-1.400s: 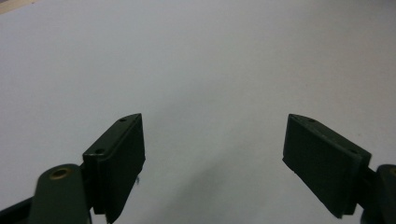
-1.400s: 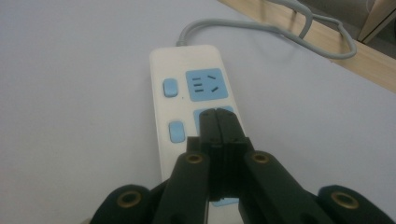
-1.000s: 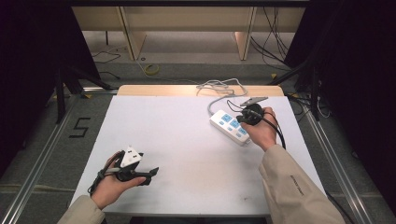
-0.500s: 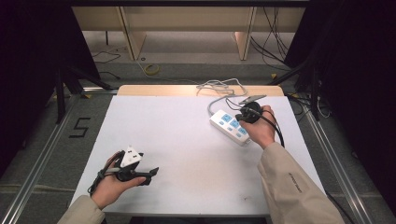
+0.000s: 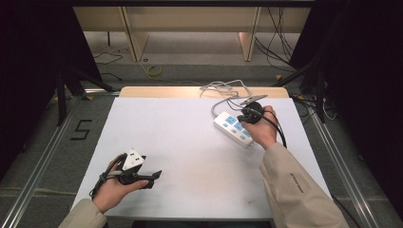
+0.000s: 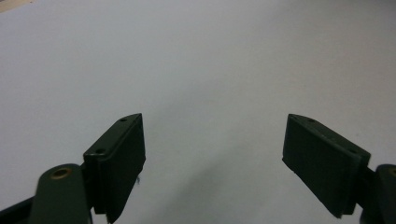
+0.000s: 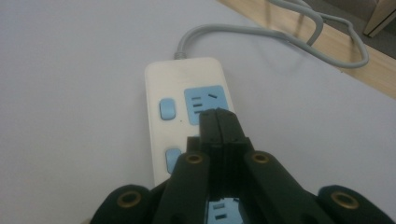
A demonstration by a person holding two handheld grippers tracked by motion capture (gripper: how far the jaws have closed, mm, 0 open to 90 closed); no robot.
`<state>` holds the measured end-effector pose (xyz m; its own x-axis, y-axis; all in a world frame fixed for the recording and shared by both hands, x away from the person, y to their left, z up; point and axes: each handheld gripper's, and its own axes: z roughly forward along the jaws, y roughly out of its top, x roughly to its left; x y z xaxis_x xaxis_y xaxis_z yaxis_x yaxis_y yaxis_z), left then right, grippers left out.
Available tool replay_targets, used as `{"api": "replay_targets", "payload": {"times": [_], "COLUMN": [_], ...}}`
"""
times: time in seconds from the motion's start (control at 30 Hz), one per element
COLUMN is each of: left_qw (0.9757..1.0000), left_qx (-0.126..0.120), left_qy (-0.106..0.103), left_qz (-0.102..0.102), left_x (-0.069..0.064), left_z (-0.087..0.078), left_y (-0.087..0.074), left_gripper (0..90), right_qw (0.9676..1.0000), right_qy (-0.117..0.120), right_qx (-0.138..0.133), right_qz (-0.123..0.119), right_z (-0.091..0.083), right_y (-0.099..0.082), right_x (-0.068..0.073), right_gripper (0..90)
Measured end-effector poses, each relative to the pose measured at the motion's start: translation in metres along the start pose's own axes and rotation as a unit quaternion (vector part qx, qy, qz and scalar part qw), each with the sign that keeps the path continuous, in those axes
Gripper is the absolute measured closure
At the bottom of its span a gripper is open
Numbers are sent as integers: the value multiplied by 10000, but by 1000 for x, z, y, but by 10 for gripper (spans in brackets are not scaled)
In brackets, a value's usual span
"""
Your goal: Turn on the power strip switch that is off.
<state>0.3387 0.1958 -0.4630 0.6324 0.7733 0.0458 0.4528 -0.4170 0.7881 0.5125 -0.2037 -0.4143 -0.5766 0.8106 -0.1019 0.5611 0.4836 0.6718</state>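
A: What can't you make out on the power strip [image 7: 187, 126]?

B: In the right gripper view the right gripper [image 7: 219, 122] sits over its near half, jaws pressed together with nothing between them, tips just above a blue socket [image 7: 204, 103]. The strip's near end is cut off behind the gripper body. From the high view, the hand [image 5: 260, 129] covers that same end.

A: Counts?

B: One strip, one grey cord [image 7: 299, 35] looping off its far end over the wooden edge [image 5: 190, 91]. Two blue switches [image 7: 166, 108] show clearly beside the sockets; a third socket peeks out low between the gripper's arms.

A: And the other gripper?

B: The left gripper [image 5: 154, 176] lies well apart from the strip, at the table's near left; its jaws stand wide and empty.

A: The surface?

B: A white table [image 5: 180, 142], the strip at its far right part. Beyond it grey floor, loose cables, dark curtains, and a "5" marked on the floor [image 5: 81, 129] far left of the strip
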Motion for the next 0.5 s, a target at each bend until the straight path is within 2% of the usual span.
{"api": "replay_targets", "payload": {"times": [0.5], "left_qw": [10000], "left_qx": [4], "left_qy": [-5], "left_qz": [-2], "left_x": [-1], "left_z": [1], "left_y": [1], "left_gripper": [204], "right_qw": [10000], "right_qy": [12], "right_qx": [12], "right_qz": [-12], "right_z": [4], "right_y": [8], "right_x": [3], "right_gripper": [900]}}
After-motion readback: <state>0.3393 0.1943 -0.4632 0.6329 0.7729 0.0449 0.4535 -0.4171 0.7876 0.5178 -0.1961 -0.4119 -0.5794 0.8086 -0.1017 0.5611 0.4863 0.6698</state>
